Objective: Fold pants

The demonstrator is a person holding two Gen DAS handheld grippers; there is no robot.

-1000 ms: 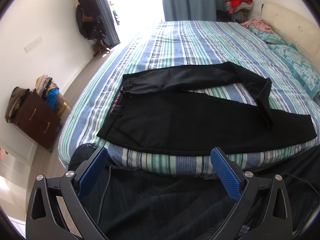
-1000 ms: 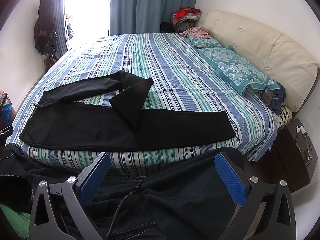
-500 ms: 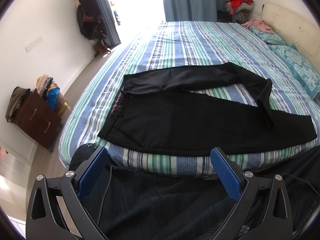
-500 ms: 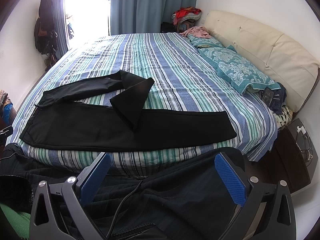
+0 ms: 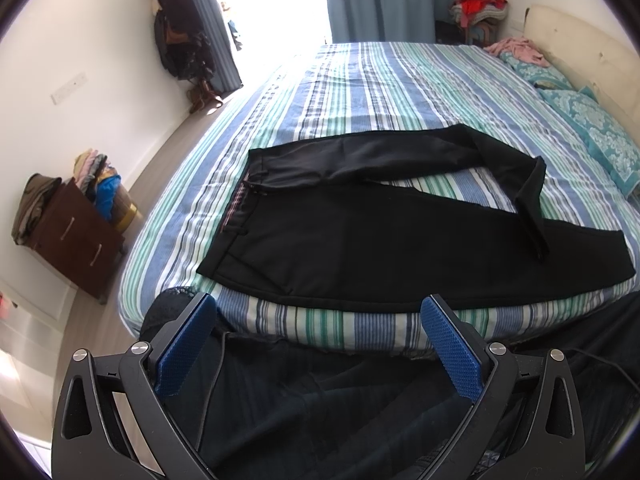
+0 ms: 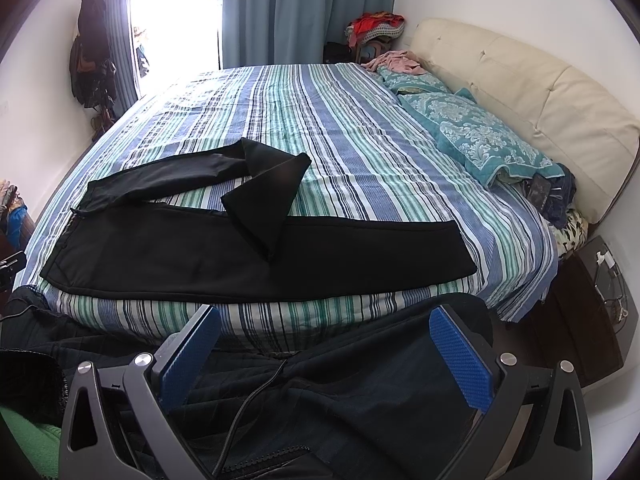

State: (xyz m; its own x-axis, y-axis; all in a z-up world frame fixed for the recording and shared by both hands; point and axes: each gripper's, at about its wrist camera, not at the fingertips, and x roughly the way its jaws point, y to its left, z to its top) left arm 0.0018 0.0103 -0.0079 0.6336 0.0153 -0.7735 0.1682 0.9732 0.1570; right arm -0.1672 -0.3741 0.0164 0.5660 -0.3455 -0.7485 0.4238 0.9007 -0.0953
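A striped bed fills the room ahead. Black pants lie spread just beyond my left claw and right claw, both spread wide, empty. Soft, limp cloth; I'd pinch the hem.

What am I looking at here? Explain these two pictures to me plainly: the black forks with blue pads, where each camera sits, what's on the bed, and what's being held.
There is no robot. A person holds a hand-operated gripper in each hand, and each carries a wide-angle camera looking forward along its jaws. One picture comes from the left gripper, the other from the right gripper. The blue pads are the gripping surfaces. Both sets of jaws stand wide open and hold nothing.

On the striped bed lie black pants, waistband to the left. The near leg lies straight; the far leg's end is folded back over it. Teal pillows sit by the cream headboard. The dark cloth below the grippers is probably the person's clothing.
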